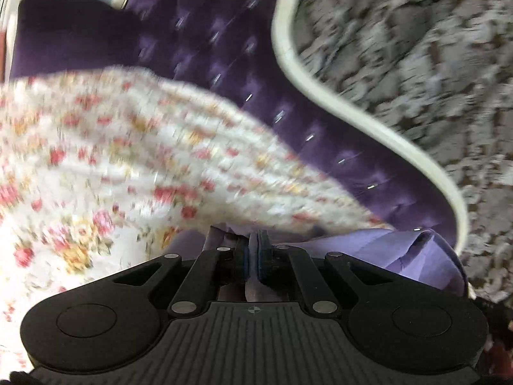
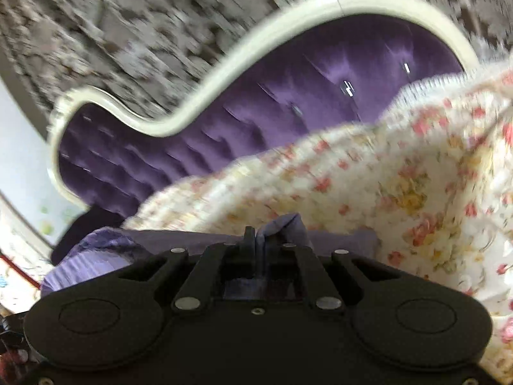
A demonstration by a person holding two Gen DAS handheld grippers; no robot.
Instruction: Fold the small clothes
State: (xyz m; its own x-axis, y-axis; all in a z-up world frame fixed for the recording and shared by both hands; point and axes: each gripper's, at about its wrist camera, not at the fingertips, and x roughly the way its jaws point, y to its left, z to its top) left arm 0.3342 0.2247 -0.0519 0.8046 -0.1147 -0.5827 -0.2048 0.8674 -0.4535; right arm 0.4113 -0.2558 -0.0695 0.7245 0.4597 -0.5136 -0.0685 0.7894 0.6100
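A lilac garment (image 1: pixel 384 250) trails to the right of my left gripper (image 1: pixel 253 243), whose jaws are shut on a fold of it. In the right wrist view the same lilac garment (image 2: pixel 105 250) spreads to the left, and my right gripper (image 2: pixel 255 237) is shut on a bunched edge of it. Both views are smeared by motion. The cloth hangs over a floral bedspread (image 1: pixel 112 166) (image 2: pixel 400 186) with pink and yellow flowers.
A purple tufted headboard (image 1: pixel 224 64) (image 2: pixel 256 106) with a curved cream frame (image 1: pixel 320 86) (image 2: pixel 224 73) rises behind the bedspread. Grey patterned wallpaper (image 1: pixel 416 48) (image 2: pixel 112 32) lies beyond it. A dark purple pillow (image 1: pixel 73 35) sits at the far left.
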